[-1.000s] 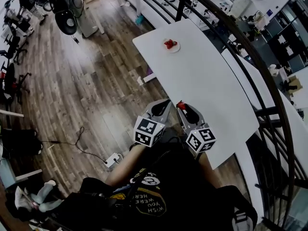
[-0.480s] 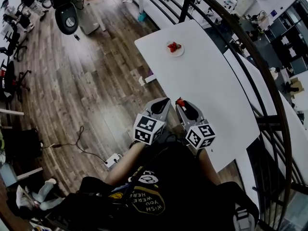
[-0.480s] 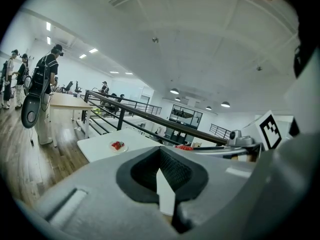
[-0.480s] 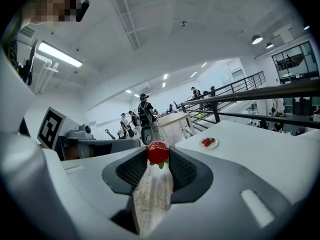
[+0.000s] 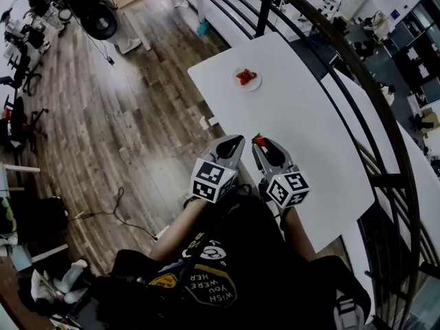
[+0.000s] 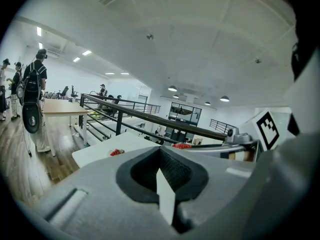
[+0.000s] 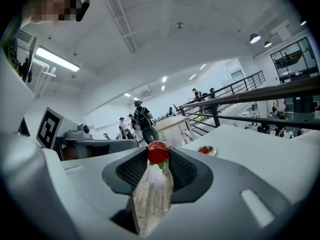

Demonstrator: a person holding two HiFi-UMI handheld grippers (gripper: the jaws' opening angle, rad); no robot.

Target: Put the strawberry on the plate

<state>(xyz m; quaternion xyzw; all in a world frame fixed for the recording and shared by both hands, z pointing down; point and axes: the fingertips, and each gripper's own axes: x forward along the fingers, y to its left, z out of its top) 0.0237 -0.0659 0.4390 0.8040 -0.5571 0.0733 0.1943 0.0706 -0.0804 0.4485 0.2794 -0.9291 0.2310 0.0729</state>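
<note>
Nearest the camera, the person's dark shirt (image 5: 227, 273) fills the foreground, and both grippers are held out from it side by side at the near end of the white table (image 5: 309, 136).

The left gripper (image 6: 161, 156) has its jaws closed together with nothing between them. In the head view it sits at the table's left edge.

The right gripper (image 7: 158, 159) is clamped on the strawberry (image 7: 158, 153), which stands red at the jaw tips with its green leaves pointing down. It hangs above the near part of the tabletop.

A stretch of plain white tabletop lies between the held strawberry and the plate (image 5: 255, 84).

The plate, small and white, sits well apart from the grippers near the table's far left corner. It already holds red fruit (image 5: 244, 76), apparently strawberries; the count cannot be made out.

To the left, the table edge drops to wood flooring (image 5: 124, 115), where a cable (image 5: 113, 208) trails. To the right, a dark curved railing (image 5: 375, 108) runs along the table's whole length. The plate sits close to the table's far edge.

In the distance, persons with backpacks (image 6: 34, 91) stand beside another table.
</note>
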